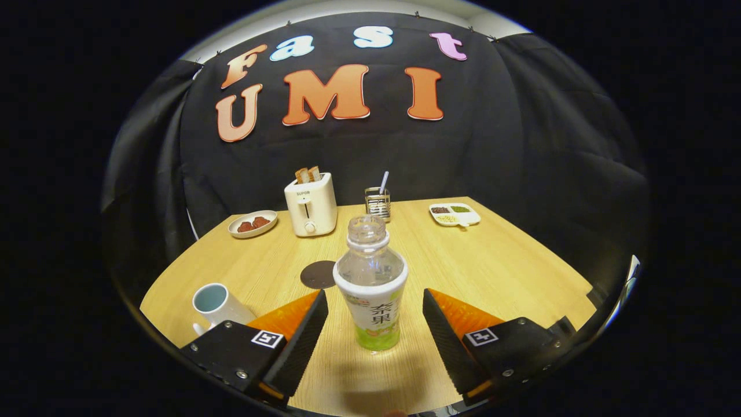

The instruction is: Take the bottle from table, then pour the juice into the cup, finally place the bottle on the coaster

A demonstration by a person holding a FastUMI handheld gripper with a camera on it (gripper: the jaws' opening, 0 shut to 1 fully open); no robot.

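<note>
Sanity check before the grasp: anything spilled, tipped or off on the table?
Nothing stands out. Juice bottle stands upright, uncapped, between the open gripper fingers, untouched. Cup upright, coaster flat just behind the bottle. No spill on the table.

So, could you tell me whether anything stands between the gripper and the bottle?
Nothing visible does. The bottle stands upright on the table, between the open fingers of the gripper, with a clear gap on each side.

Wooden table (492,260) with bottle (371,284), cup (217,304), coaster (317,274), toaster (311,204), plate (252,223), divided tray (454,214), utensil rack (378,204)
</note>
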